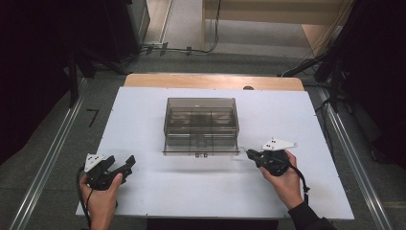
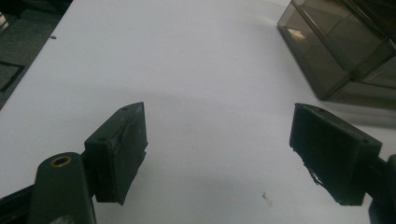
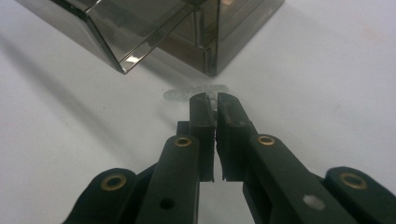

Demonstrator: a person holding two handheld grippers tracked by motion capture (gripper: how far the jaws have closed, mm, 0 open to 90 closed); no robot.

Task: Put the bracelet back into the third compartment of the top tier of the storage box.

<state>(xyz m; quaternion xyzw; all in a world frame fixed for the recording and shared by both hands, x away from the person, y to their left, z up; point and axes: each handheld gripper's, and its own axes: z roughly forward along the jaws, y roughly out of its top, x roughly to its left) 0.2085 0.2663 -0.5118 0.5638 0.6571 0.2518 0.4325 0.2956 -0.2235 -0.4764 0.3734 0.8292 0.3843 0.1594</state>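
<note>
right gripper: fingers pinched on clear beaded strip beside smoky plastic box | left gripper: fingers wide, empty, over table

So the compartment box sits mid-tabletop, a bit toward the far edge. A small clear thing lies just off the box's near right corner, with the right gripper right at it. The left gripper is near the near left corner, well apart from the box.
</note>
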